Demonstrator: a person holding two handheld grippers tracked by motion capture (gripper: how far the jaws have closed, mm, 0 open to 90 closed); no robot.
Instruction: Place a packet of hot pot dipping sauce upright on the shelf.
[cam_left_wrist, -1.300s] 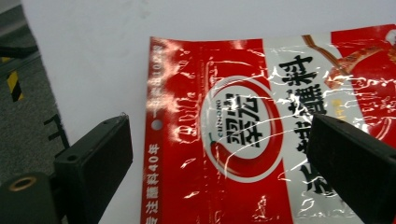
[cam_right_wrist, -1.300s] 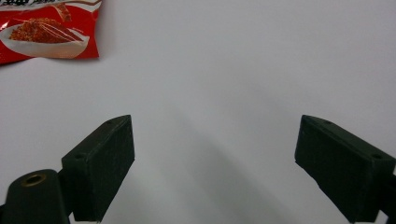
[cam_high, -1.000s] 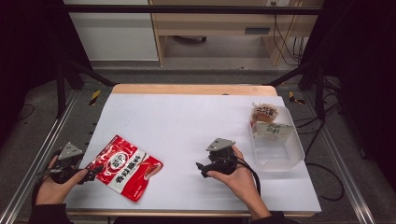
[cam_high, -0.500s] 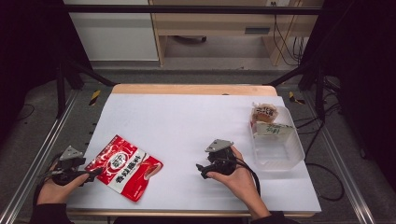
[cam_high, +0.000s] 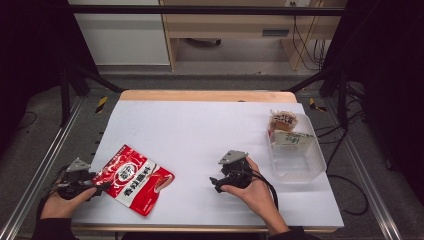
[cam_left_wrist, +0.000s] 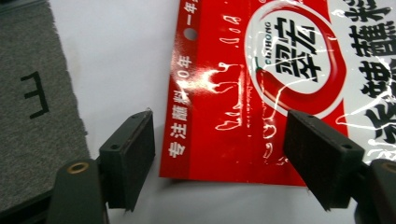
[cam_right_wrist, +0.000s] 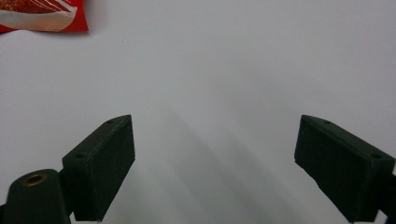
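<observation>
Each hand carries a black gripper, the left gripper (cam_high: 97, 189) and the right gripper (cam_high: 215, 181), topped by a grey three-cornered plate, with a black cable trailing from it. The jaws end in flat, black, finely textured rectangular pads (cam_left_wrist: 135, 156) with small screw holes, mounted beside a brass-coloured ring. Dark sleeves cover the forearms.

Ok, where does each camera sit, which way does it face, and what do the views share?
High view: above the person's side, looking forward and down on the table; both forearms, left gripper, right gripper.
Left gripper view: along its jaws, just closing, astride the red packet's edge.
Right gripper view: along open jaws over bare table.
Shared: the red packet appears in all three.
</observation>
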